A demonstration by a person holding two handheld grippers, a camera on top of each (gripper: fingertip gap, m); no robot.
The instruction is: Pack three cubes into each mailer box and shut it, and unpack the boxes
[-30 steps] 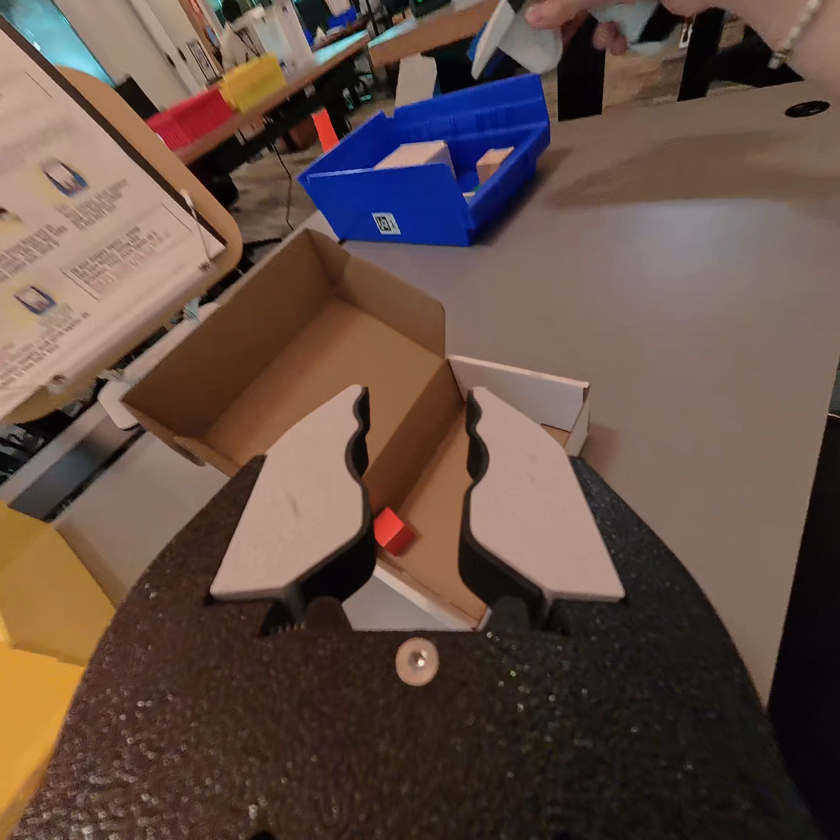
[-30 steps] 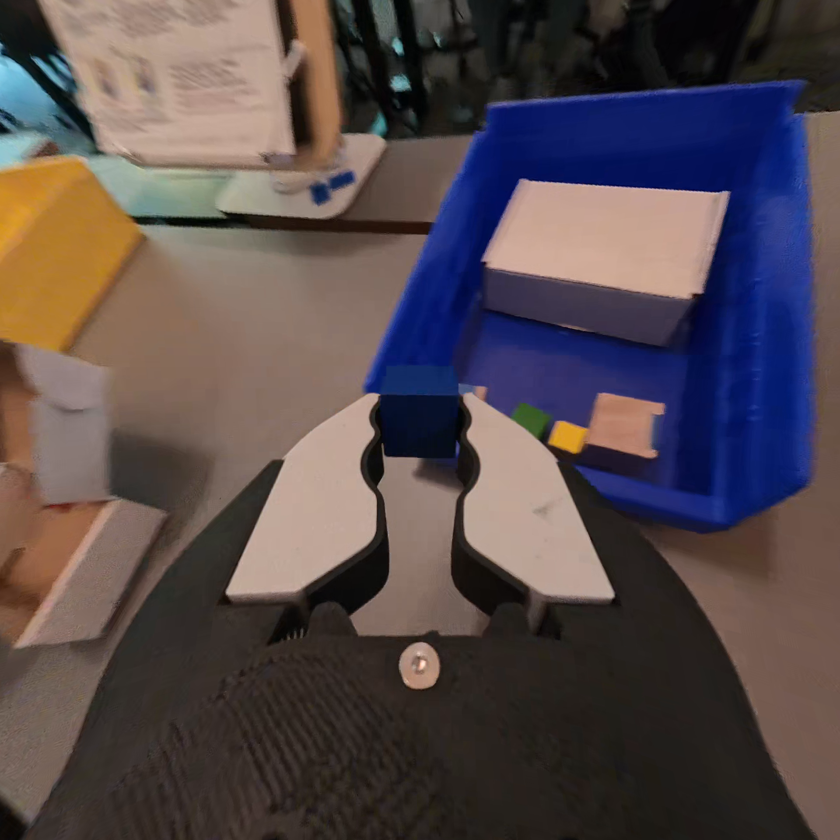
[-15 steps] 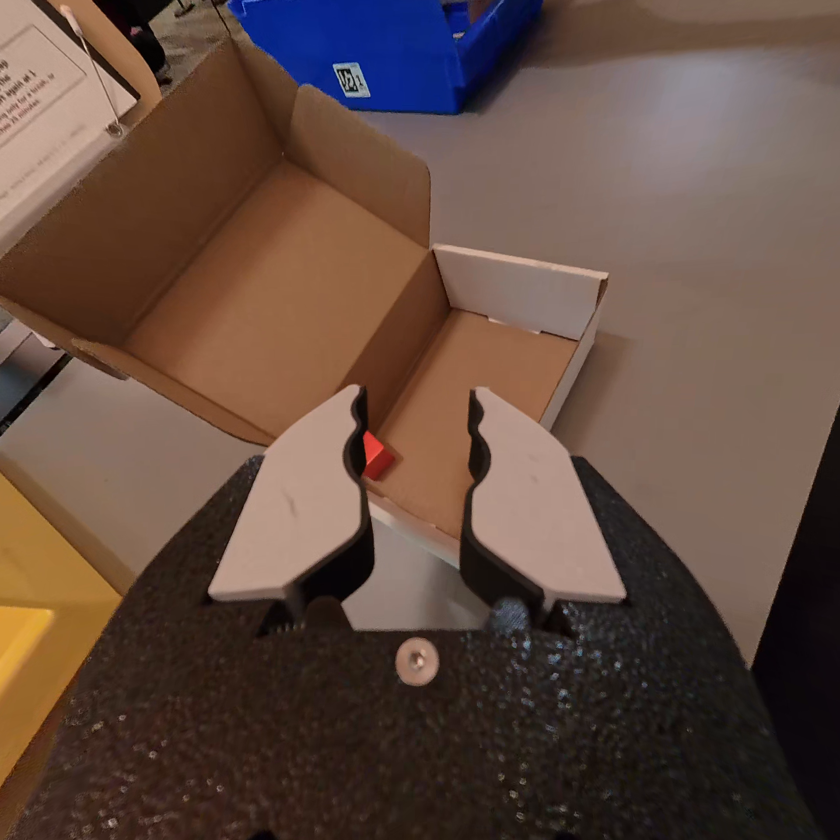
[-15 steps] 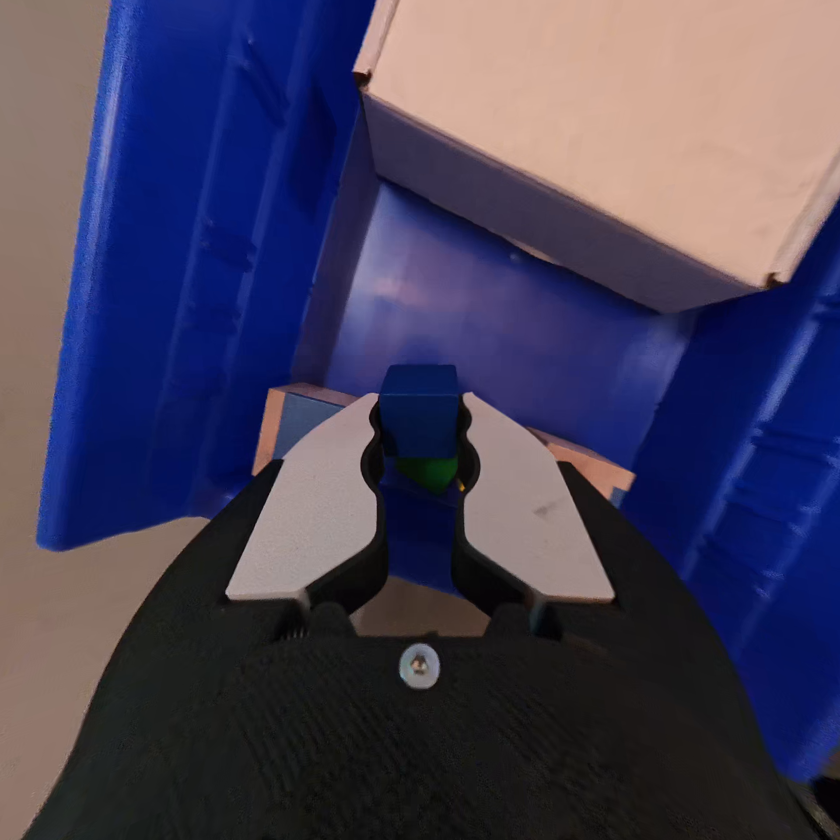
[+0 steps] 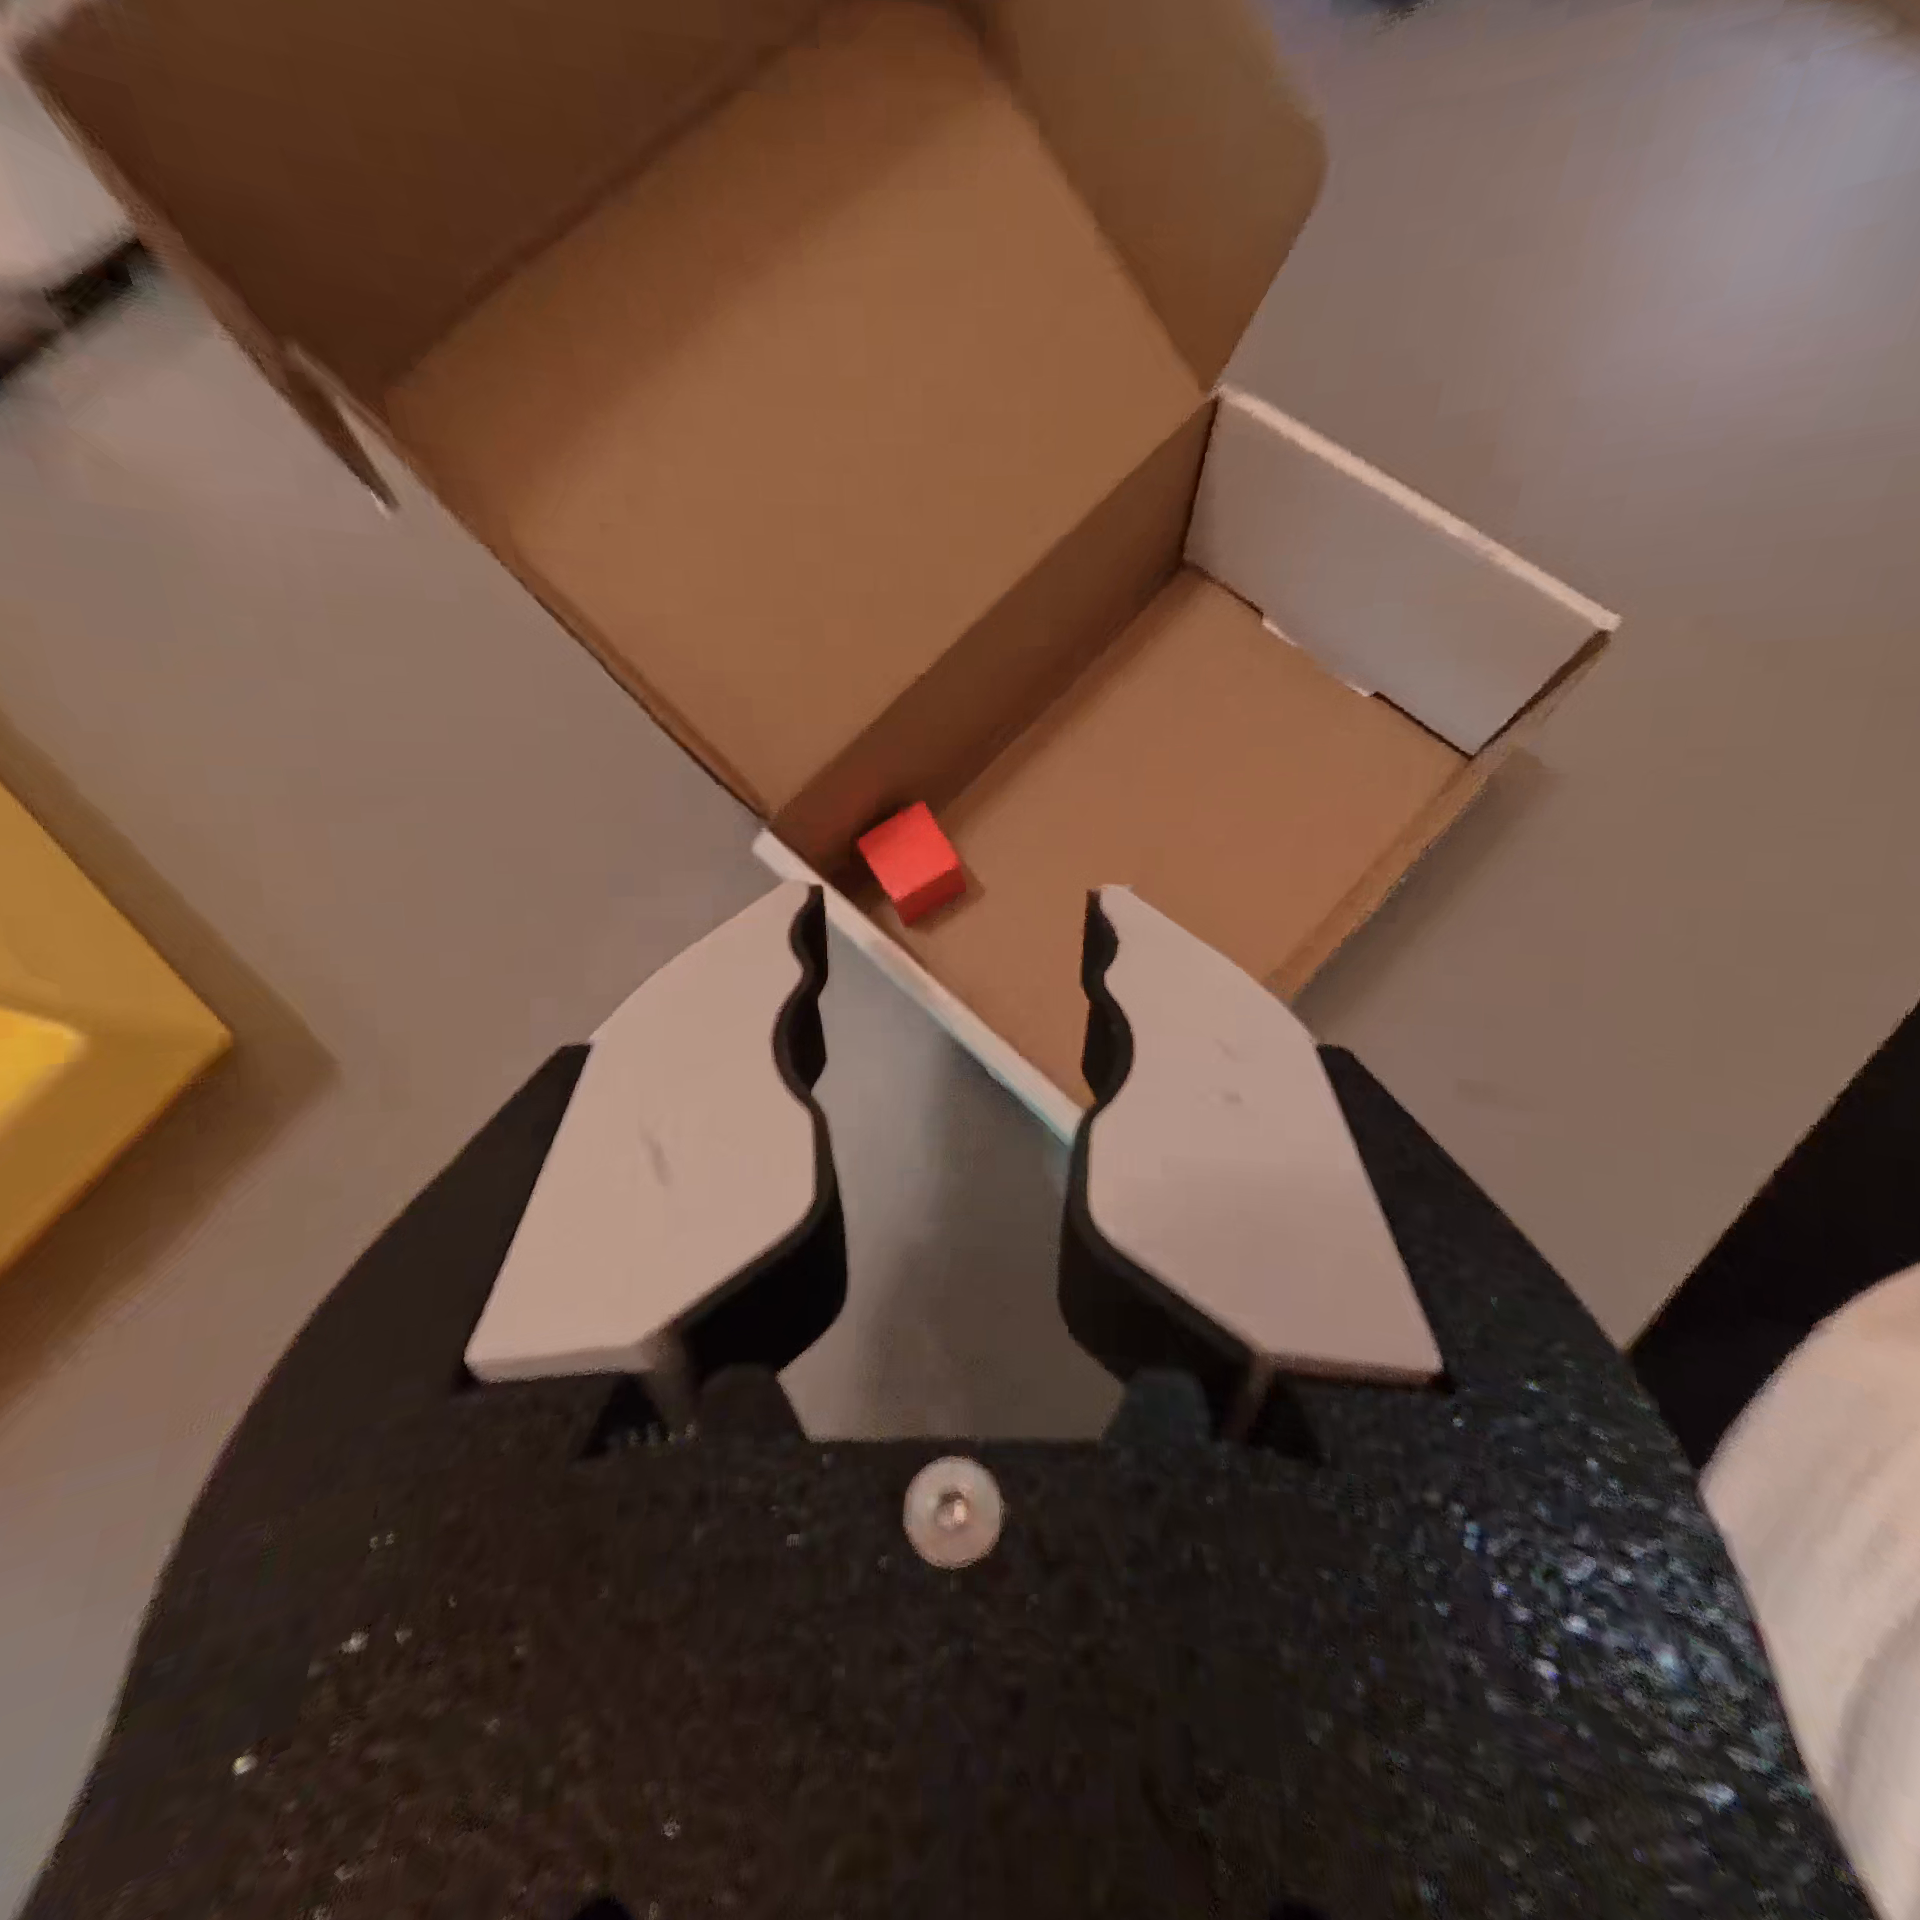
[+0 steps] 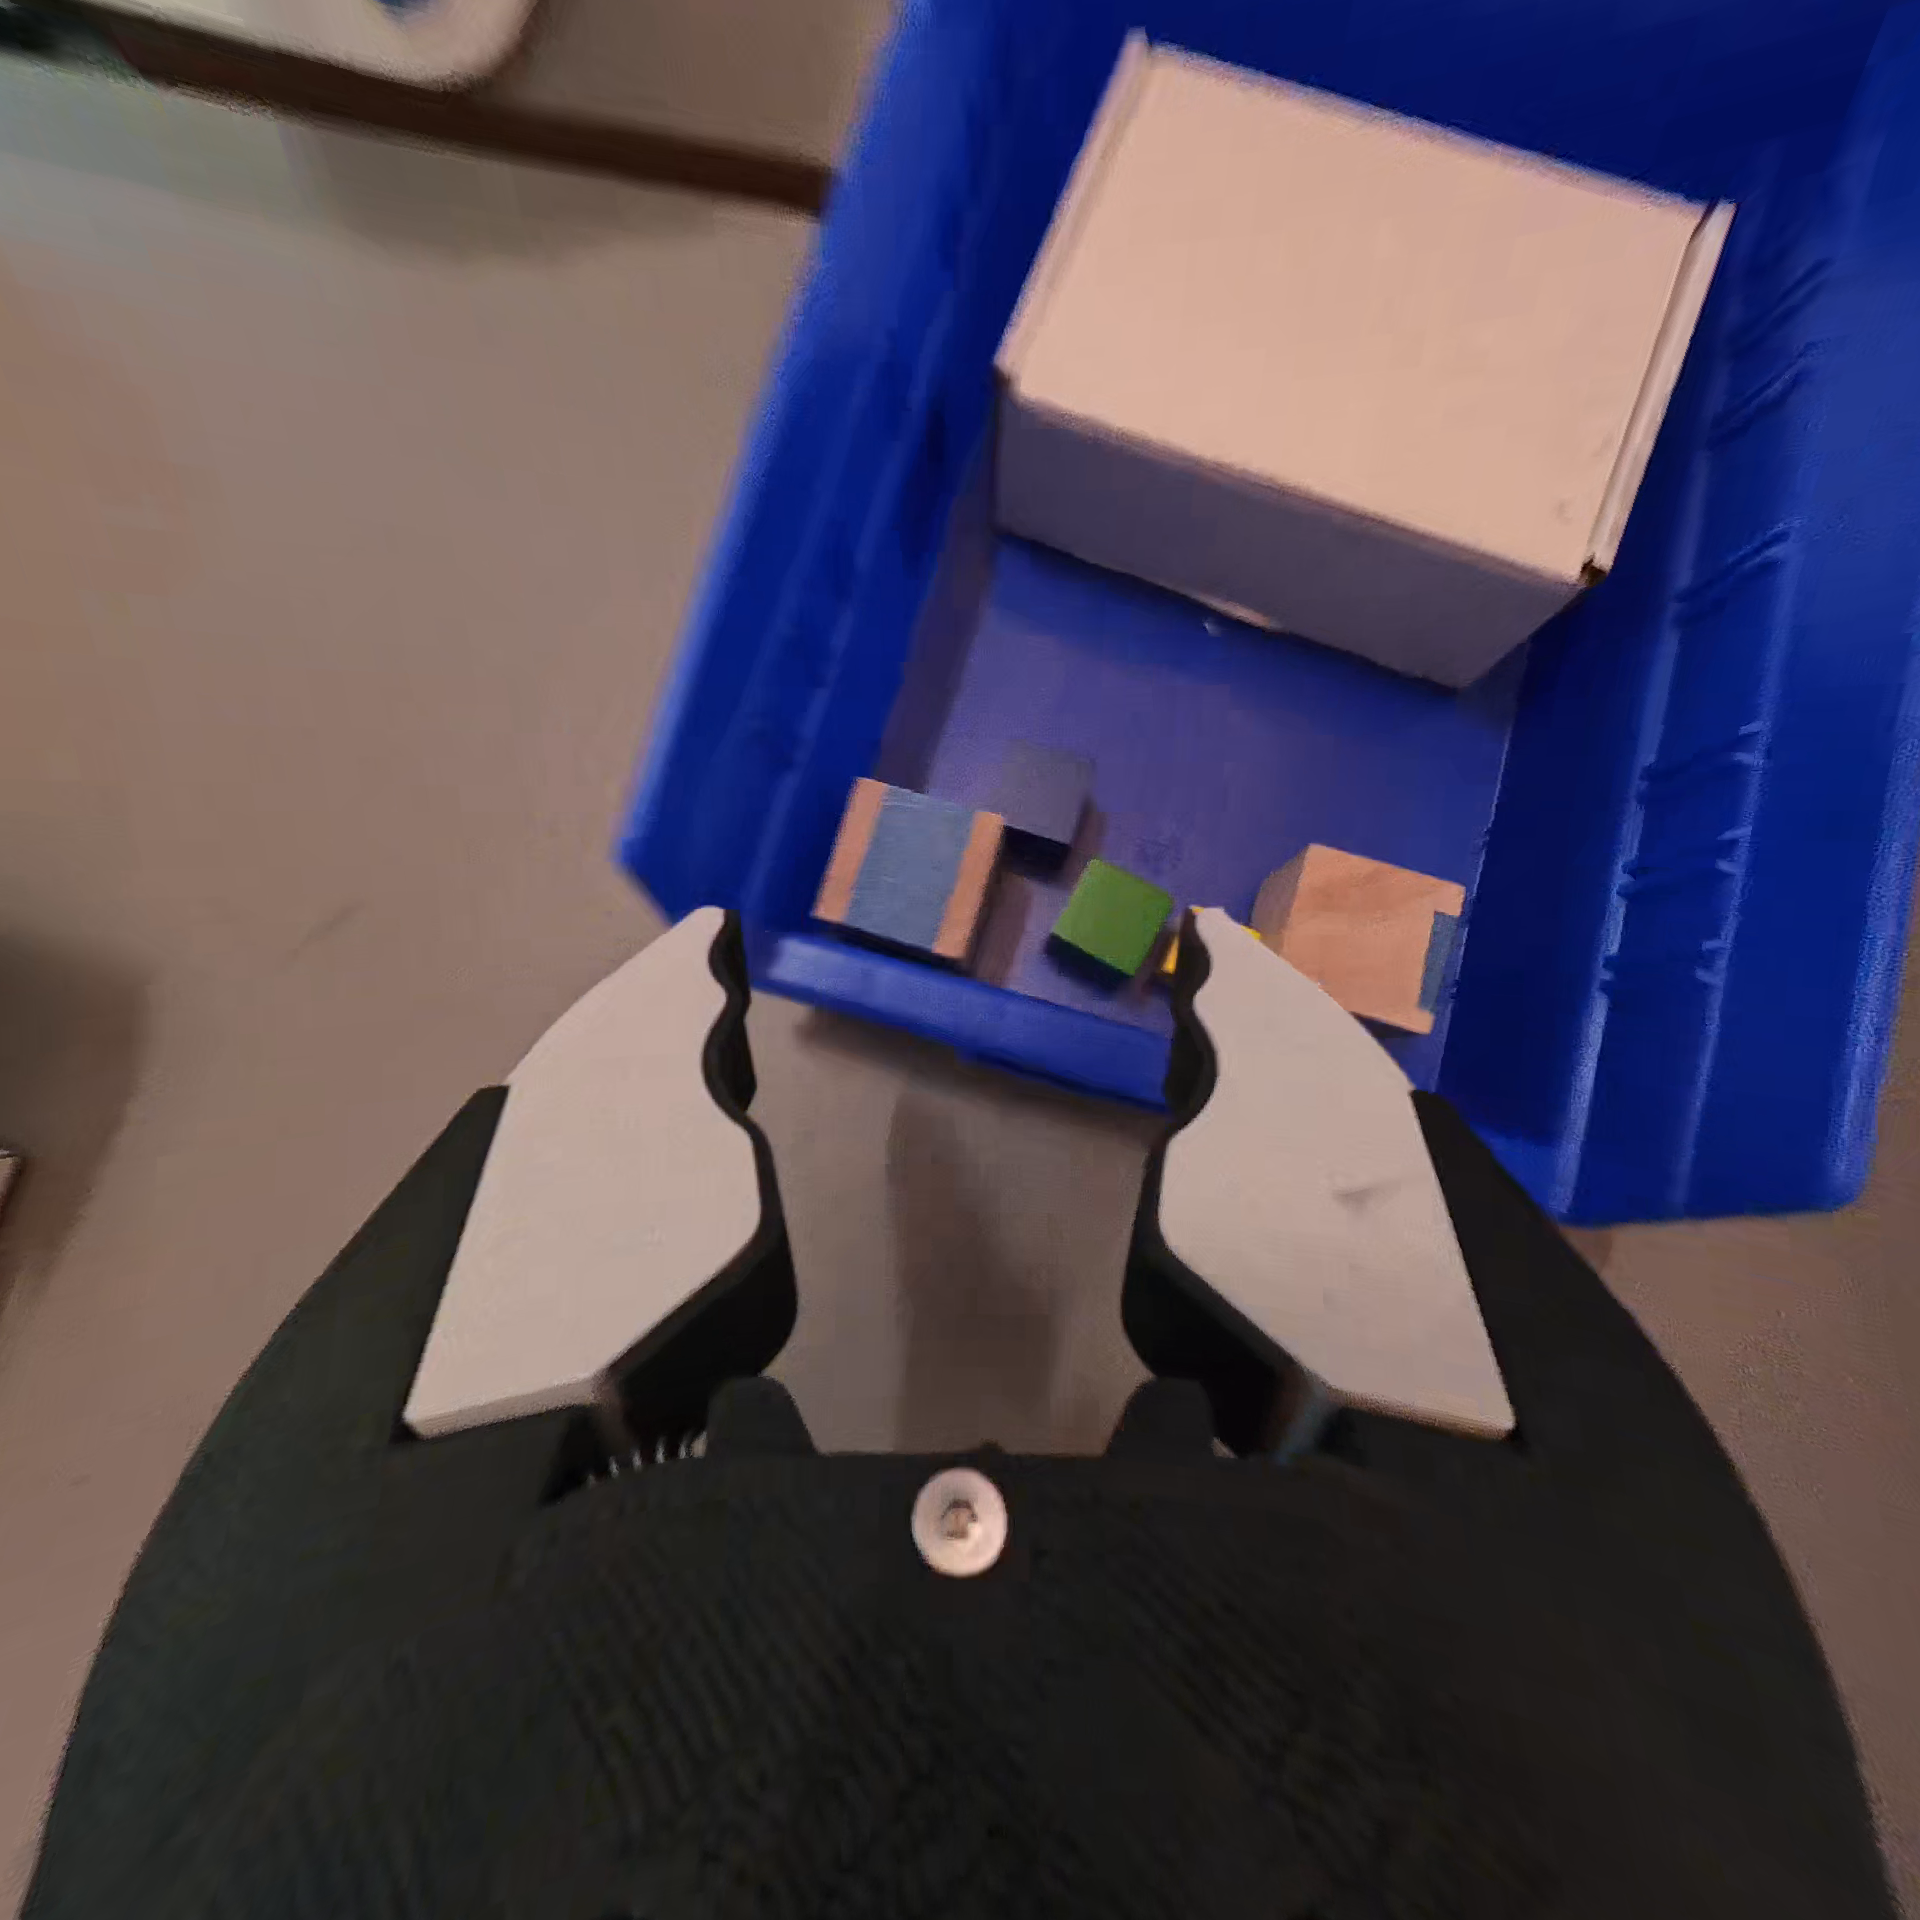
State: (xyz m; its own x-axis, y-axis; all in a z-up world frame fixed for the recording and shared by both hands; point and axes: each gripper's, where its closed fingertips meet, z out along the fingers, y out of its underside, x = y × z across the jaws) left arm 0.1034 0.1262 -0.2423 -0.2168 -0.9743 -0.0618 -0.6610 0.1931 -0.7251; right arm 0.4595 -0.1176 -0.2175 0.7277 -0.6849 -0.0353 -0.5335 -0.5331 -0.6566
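Left wrist view first: the left gripper [image 5: 956, 904] hovers with jaws spread and empty just short of the open mailer box [image 5: 1392, 582], whose lid is folded back so its inside is easy to reach. One red cube [image 5: 912, 860] sits in the near corner of that box, probably next to come out. Right wrist view: the right gripper [image 6: 961, 930] hangs beyond the blue bin [image 6: 831, 499], jaws wide apart, holding nothing. Inside that bin lie a dark blue cube [image 6: 1044, 805], a green cube [image 6: 1112, 920], two wooden blocks and a closed white mailer box [image 6: 1340, 343] at the far end.
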